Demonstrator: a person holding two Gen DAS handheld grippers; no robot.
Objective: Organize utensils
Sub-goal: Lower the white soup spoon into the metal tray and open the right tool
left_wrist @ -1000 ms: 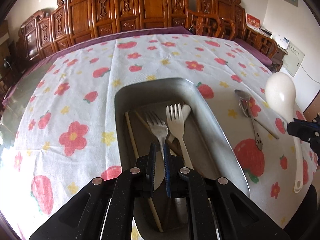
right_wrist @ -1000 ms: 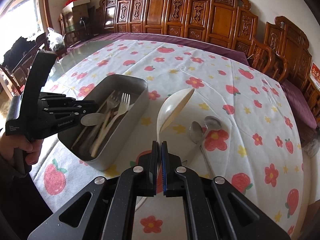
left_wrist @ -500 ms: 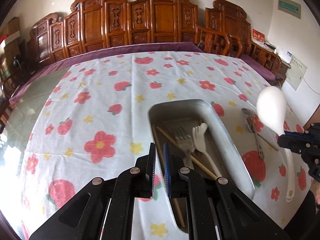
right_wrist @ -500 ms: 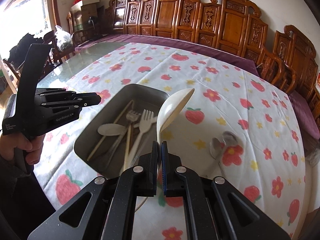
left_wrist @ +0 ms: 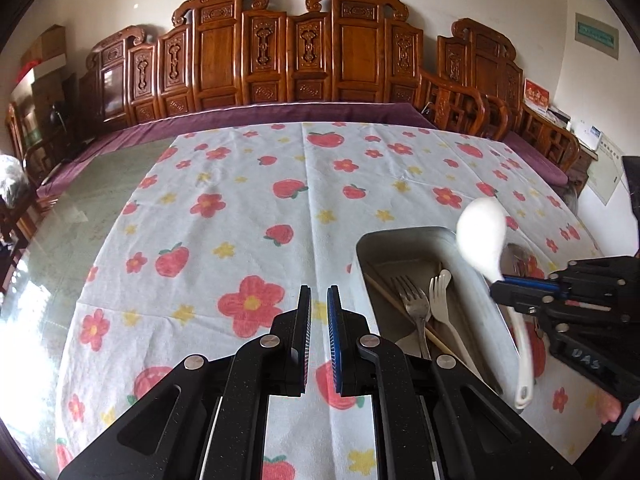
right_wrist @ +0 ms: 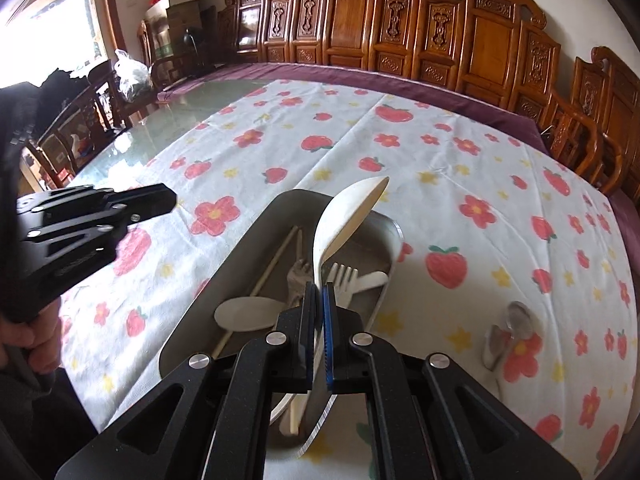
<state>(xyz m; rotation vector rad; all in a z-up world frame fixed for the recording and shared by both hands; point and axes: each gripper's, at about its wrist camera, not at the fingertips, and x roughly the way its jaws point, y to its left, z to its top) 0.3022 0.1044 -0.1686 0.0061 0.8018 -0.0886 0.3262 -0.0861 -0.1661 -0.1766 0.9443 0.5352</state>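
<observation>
Left wrist view: grey metal tray standing on floral tablecloth, at lower right of view; inside, a metal fork and a white plastic fork lying side by side, tines toward the far end, with a wooden chopstick running diagonally beneath. Compared with half a second ago, tray displaced further right in view and no longer under the left gripper, which now hangs over bare cloth just left of the tray. Left jaws narrowly parted, holding nothing. Right gripper seen at right edge, clamped on the handle of the white ladle, bowl raised over the tray's right rim, handle end hanging below. Right wrist view: same tray directly ahead, containing chopstick, metal fork, white fork, a flat pale spoon at the near end and another white handle toward the right wall. Against the earlier frame, tray closer and more central, ladle now above its interior. Right jaws nearly closed, pinching the ladle handle, bowl tilted up. Two metal spoons lying on the cloth to the right, outside the tray. Left gripper visible at left, apart from the tray.
</observation>
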